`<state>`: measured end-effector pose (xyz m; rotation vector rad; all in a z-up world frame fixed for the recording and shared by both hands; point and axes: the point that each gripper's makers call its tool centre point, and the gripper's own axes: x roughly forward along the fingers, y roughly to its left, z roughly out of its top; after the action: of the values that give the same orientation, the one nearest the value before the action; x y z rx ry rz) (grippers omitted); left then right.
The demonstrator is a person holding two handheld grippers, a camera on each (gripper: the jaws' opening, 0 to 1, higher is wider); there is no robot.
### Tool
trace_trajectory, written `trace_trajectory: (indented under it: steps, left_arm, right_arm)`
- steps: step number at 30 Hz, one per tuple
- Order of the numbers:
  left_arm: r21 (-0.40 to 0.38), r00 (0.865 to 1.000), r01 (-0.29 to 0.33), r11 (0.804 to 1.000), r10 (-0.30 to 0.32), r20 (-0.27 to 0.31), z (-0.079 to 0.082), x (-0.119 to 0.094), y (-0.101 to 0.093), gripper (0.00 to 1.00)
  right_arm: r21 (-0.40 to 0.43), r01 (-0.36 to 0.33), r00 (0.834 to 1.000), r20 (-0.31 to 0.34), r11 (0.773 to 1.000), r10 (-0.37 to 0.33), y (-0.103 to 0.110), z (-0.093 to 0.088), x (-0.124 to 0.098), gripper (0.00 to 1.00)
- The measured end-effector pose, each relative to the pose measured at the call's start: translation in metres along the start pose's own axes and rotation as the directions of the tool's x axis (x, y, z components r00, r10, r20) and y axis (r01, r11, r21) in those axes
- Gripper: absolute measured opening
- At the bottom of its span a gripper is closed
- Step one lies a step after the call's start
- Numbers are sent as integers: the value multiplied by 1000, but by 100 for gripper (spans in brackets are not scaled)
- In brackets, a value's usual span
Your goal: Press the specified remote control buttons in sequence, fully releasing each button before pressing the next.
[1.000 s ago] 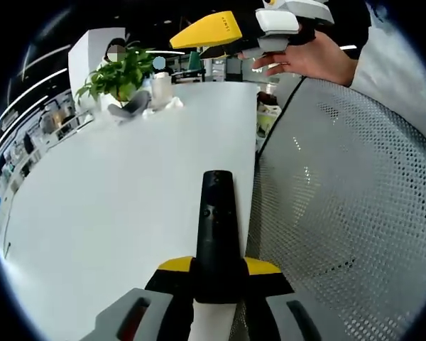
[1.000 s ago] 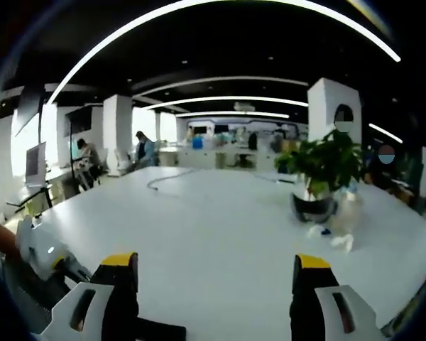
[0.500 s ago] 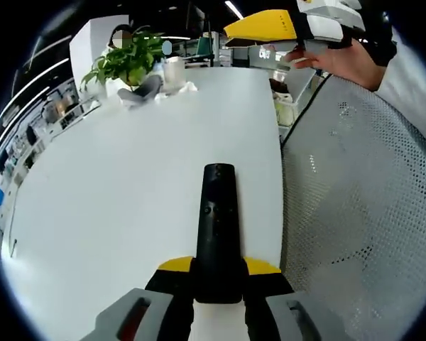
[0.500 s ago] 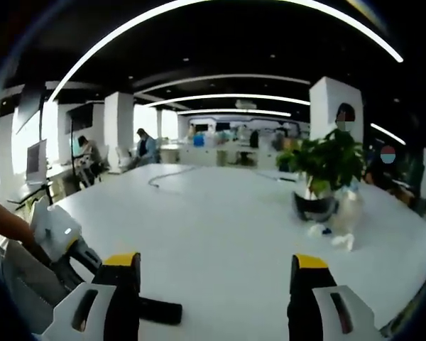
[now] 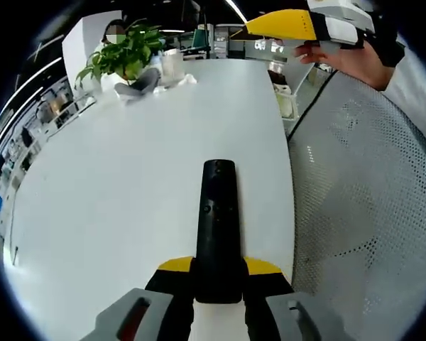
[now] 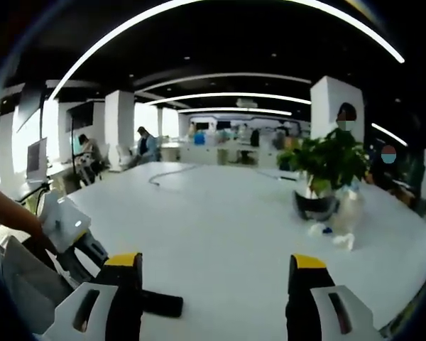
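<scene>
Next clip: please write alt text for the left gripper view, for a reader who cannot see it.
The left gripper holds a slim black remote control between its yellow-tipped jaws, pointing out over a white table. The right gripper, held in a hand, hovers at top right above a grey mesh chair back; a potted green plant stands far off.

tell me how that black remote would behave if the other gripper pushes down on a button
The black remote looks rigid, so it probably won't flex. It sticks far past the left gripper, clamped only at its near end, so a press near the tip may lever it downward or slip it between the fingers.
</scene>
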<state>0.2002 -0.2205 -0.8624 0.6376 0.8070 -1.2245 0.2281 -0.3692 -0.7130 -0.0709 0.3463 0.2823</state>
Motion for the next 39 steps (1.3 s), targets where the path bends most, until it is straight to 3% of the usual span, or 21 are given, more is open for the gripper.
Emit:
trace_trajectory:
  steps: [39]
  left_arm:
    - [15, 998, 14, 1000, -13, -64, 2, 3, 23, 24]
  right_arm:
    - [0, 3, 1000, 2, 1000, -3, -1, -1, -1, 81]
